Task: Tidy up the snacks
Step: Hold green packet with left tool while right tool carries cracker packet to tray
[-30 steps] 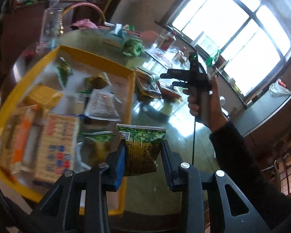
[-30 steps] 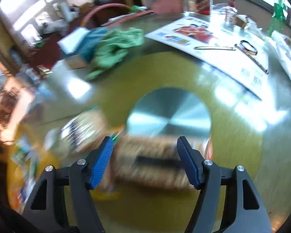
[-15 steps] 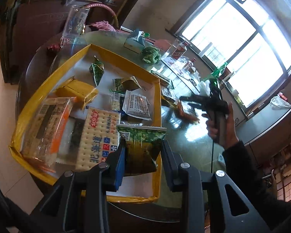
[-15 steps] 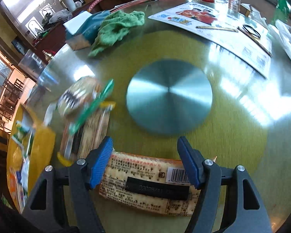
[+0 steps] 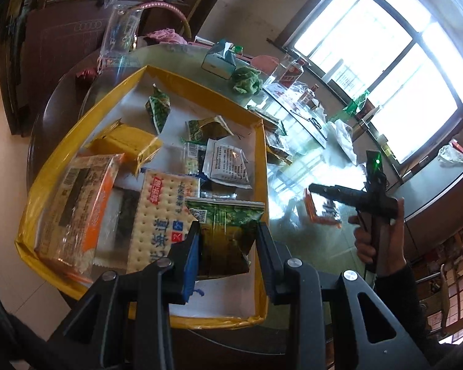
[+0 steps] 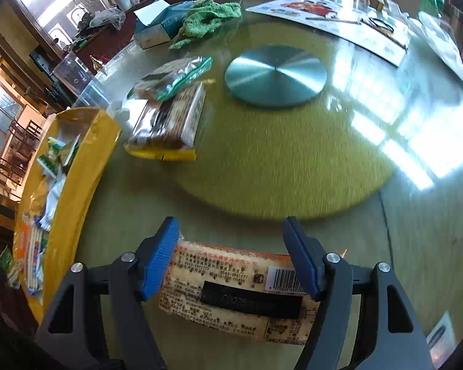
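Now left tool (image 5: 227, 248) gripping green packet (image 5: 223, 240), over yellow tray (image 5: 86, 117)

green snack packet (image 5: 228, 234) | upright, over yellow tray (image 5: 77, 141) | cracker pack (image 6: 240, 289) flat

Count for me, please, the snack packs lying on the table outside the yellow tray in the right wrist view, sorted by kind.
Flat cracker packs: 2 (barcoded cracker pack, yellow-ended cracker pack)
Foil bags: 1 (silver-and-green bag, lying on the yellow-ended cracker pack)
Total: 3
Not counted: small packet at the lower right edge, too cropped to identify.
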`<move>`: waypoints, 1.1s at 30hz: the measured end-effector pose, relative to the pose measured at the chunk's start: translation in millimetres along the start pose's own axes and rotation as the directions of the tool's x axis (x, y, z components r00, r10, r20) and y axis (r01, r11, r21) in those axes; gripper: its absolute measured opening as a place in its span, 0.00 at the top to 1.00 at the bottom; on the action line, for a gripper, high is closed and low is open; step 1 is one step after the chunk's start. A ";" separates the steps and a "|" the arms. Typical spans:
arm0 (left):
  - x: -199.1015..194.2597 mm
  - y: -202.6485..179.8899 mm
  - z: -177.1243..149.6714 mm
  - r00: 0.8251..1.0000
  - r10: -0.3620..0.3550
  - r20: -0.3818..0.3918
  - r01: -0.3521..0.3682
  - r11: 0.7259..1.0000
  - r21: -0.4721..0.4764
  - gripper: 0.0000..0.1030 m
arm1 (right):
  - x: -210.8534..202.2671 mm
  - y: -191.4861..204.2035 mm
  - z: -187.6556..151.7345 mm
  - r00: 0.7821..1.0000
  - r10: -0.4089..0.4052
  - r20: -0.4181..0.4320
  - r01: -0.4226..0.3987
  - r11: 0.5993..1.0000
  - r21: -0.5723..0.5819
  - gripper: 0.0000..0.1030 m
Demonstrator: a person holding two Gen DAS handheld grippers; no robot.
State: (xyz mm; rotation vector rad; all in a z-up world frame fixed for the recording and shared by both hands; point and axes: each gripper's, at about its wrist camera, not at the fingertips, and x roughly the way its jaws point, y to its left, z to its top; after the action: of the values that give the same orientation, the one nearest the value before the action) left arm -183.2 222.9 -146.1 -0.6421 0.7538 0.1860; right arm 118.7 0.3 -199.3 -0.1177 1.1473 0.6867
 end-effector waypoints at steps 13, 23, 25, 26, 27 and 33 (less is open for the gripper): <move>5.4 -14.3 -4.0 1.000 0.006 -0.017 -0.005 1.000 0.020 0.67 | -25.1 24.4 -63.7 0.999 0.030 -0.026 -0.032 0.999 -0.041 0.28; 1.6 -16.4 -5.4 1.000 0.021 -0.015 -0.020 0.999 0.030 0.67 | -11.7 44.9 -60.0 0.999 -0.053 0.003 0.053 0.988 -0.146 0.28; 1.4 -17.1 -5.2 1.000 0.022 -0.014 -0.022 0.999 0.031 0.67 | -12.5 49.0 -65.6 0.999 -0.043 -0.001 0.042 0.985 -0.166 0.28; 1.7 -17.4 -5.0 1.000 0.022 -0.015 -0.022 0.999 0.031 0.67 | -13.5 50.6 -68.9 0.999 -0.041 0.000 0.040 0.984 -0.173 0.28; 1.9 -17.2 -4.9 1.000 0.022 -0.015 -0.022 0.999 0.032 0.67 | -14.5 50.9 -71.4 0.999 -0.043 0.000 0.043 0.984 -0.175 0.28; 4.8 -23.1 -6.4 0.999 0.027 -0.024 -0.026 0.999 0.042 0.67 | -20.5 44.3 -80.5 1.000 -0.027 -0.010 0.025 0.986 -0.163 0.28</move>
State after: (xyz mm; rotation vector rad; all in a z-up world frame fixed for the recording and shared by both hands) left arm -174.7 200.4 -141.9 -0.5964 0.7885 0.1869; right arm 25.1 -7.8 -204.9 -0.2753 1.0990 0.7571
